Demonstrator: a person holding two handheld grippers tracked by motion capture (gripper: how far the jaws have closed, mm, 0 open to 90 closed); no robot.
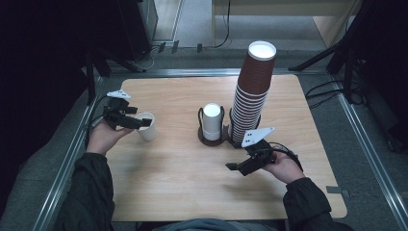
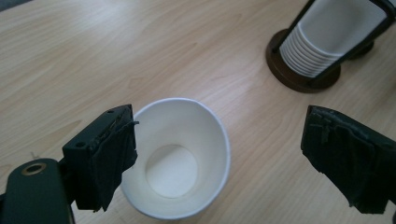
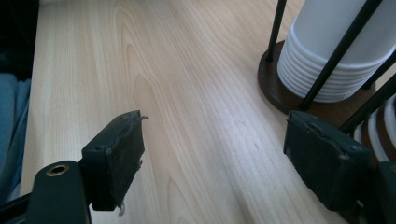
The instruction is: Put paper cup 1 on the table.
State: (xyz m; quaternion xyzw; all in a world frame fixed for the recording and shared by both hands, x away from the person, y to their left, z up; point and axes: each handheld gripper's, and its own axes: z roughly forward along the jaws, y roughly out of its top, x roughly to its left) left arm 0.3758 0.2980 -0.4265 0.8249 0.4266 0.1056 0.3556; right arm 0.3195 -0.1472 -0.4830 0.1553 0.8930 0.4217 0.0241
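A white paper cup [image 2: 180, 158] stands upright on the wooden table [image 1: 168, 168], between the spread jaws of the left gripper [image 2: 219, 158], one jaw at its rim. The right gripper [image 3: 215, 158] hangs spread wide over bare wood beside the rack of white cups [image 3: 327, 60].

High view looks forward and down from the person's side, taking in the whole wooden table [image 1: 183, 163]. Left gripper view sits close over the tabletop, angled steeply down, the white cup stack in its holder [image 2: 317, 46] at upper right of frame. Right gripper view is lower and nearer, catching that same stack [image 3: 336, 51] at upper right; both share it with the high view's centre [image 1: 211, 122].
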